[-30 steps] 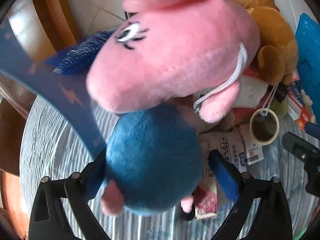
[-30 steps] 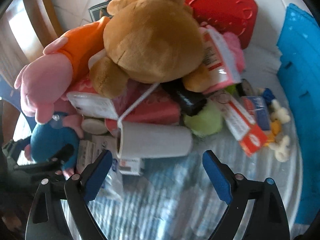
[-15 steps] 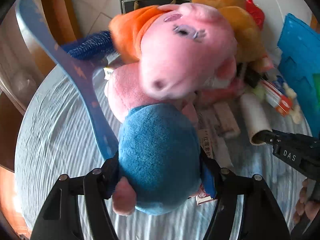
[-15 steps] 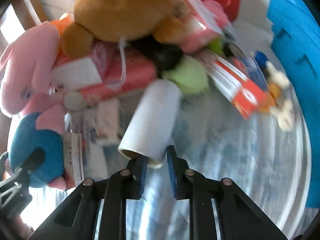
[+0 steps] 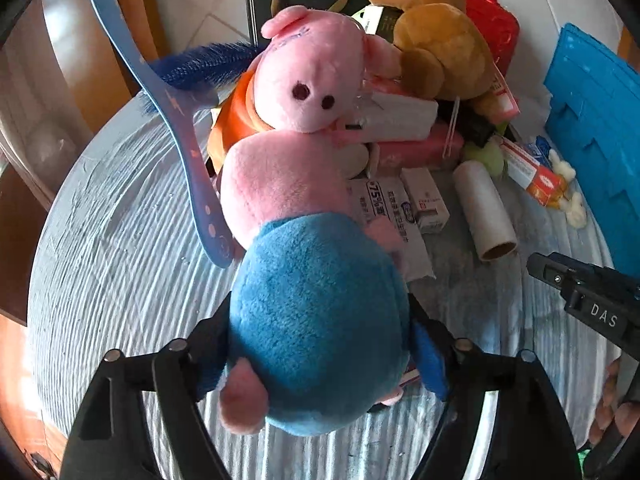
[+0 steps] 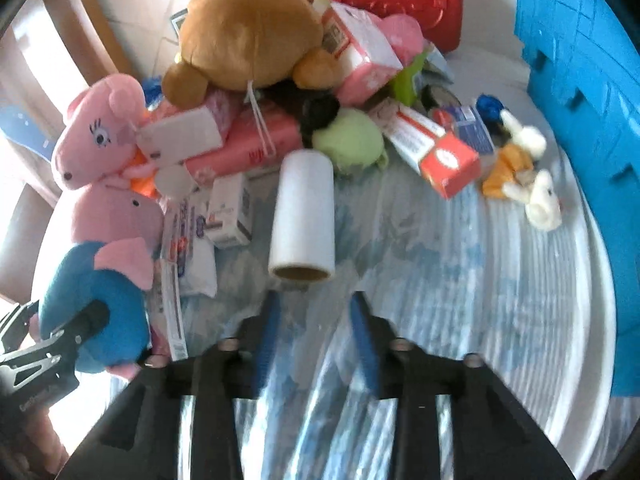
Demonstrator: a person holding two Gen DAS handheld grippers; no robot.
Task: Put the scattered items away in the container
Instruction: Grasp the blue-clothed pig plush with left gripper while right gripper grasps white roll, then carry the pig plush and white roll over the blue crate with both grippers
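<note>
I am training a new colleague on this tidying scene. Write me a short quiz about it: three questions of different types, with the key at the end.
1. True or false: the white roll stands upright on the table.
2. What lies topmost on the pile? A. a green plush B. the brown bear C. a toothpaste box
3. Fill in: between the fingers of the left tool sits the ___ body of the pig plush.

Key: 1. False, it lies on its side. 2. B. 3. Blue; the tool's jaws are opening around it.
</note>
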